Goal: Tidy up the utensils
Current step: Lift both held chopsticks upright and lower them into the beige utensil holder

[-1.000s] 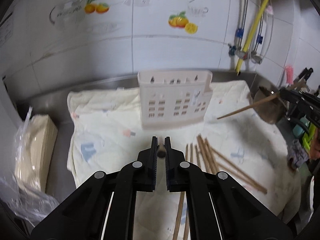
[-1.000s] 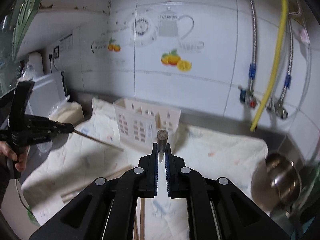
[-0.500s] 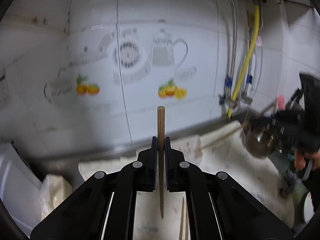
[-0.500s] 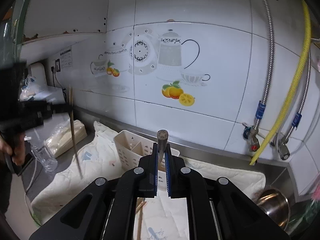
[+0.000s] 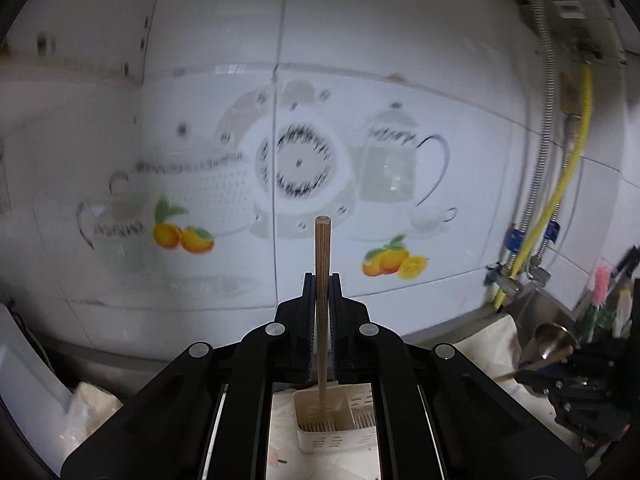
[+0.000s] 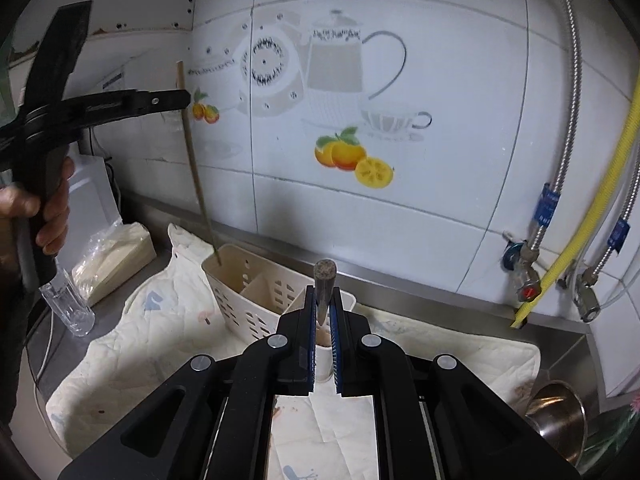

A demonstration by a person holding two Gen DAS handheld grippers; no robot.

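My left gripper (image 5: 321, 280) is shut on a wooden chopstick (image 5: 322, 264) held upright, its lower tip inside the left compartment of the beige slotted utensil holder (image 5: 320, 432). In the right wrist view the left gripper (image 6: 176, 100) holds that chopstick (image 6: 196, 176) above the holder (image 6: 248, 300). My right gripper (image 6: 325, 292) is shut on a second chopstick (image 6: 324, 280), seen end-on, just in front of the holder's right end.
A quilted cream cloth (image 6: 132, 344) covers the steel counter. A glass (image 6: 66, 304) and a bagged stack (image 6: 112, 256) sit at left. A steel pot (image 6: 560, 412) is at right. A yellow hose (image 6: 592, 208) and taps hang on the tiled wall.
My left gripper lifted its chopstick, turned it upright and lowered its tip into the holder's left compartment. My right gripper moved closer to the holder with its chopstick.
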